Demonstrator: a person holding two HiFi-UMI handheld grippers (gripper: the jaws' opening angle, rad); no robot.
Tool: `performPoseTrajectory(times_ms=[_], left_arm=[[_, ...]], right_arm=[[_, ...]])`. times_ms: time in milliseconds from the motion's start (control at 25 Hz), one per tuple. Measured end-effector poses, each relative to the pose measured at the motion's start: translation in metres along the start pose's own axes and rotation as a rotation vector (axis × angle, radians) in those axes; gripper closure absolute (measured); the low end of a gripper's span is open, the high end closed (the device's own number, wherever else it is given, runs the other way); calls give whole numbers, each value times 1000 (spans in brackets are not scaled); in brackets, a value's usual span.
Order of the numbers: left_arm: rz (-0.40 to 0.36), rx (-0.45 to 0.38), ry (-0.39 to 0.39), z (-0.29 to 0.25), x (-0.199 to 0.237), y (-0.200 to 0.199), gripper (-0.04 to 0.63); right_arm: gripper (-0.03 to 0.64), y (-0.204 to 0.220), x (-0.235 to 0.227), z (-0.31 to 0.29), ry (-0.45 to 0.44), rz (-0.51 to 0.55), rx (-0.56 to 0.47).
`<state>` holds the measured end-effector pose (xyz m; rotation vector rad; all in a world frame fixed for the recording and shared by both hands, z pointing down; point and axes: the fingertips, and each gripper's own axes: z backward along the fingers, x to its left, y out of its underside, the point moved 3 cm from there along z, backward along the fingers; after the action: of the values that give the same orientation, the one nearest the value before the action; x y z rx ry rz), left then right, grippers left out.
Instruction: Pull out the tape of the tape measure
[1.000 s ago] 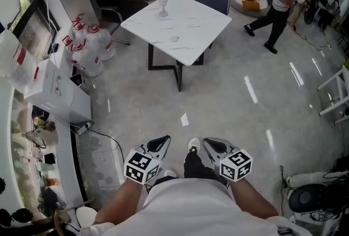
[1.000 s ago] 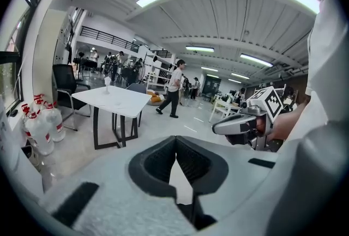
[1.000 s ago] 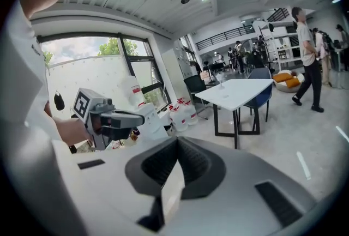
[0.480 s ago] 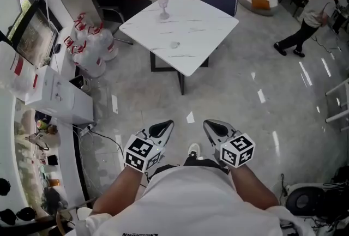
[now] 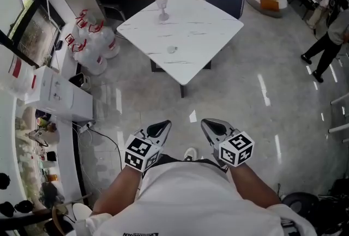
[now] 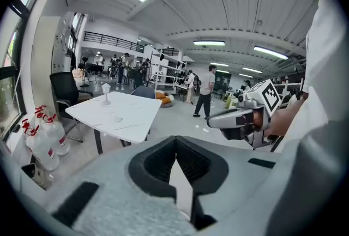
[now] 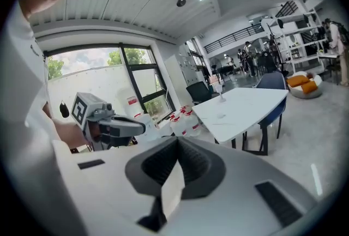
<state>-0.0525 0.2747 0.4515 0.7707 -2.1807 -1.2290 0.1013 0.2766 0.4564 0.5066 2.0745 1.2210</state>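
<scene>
**A:** How do the jaws stand?

**B:** The left gripper has its jaws pressed together with nothing between them. The right gripper is the same, closed and empty. Both are held out level with the person's waist, side by side with a gap between them, and both point toward the white surface.

**A:** And the tape measure?

**B:** Neither gripper has it. A small pale round thing lies near the middle of that surface, and a stemmed glass stands toward its far corner. The small one may be the tape measure, but it is too small to tell. It is well apart from both grippers, with bare floor between.

**A:** So which step is this?

**B:** By my reading it is the approach, and nothing of the pulling has begun. The tape is not yet touched.

**A:** What does the next move call for?

**B:** First the gap to the surface has to be closed, and then the jaws opened. I'd expect one gripper to pin or hold the case while the other takes the tape's end and draws it straight out. Both need a firm bite, or the case will slide along with the tape.
</scene>
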Motion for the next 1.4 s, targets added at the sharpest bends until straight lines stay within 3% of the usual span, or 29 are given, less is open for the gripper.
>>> performPoseTrajectory(times_ms=[240,360,800,1120,1400], left_arm=[[-41,9,-20,-15,6,-17,586],[-24,22,-33,-20,13,-14,586],[-6,38,19,-67,50,-25,586],[-13,43,50,-104,119,-51,586],[-25,11,78,-134,194,-96,586]], right_arm=[[611,-4,-26,-9,-14,-7,16],[611,0,-33,-15,-17,-28,21],[611,-9,-65,-45,18,-24,44],[611,-36,-99,-100,70,-7,74],[611,-91,-124,-166,96,40,78]])
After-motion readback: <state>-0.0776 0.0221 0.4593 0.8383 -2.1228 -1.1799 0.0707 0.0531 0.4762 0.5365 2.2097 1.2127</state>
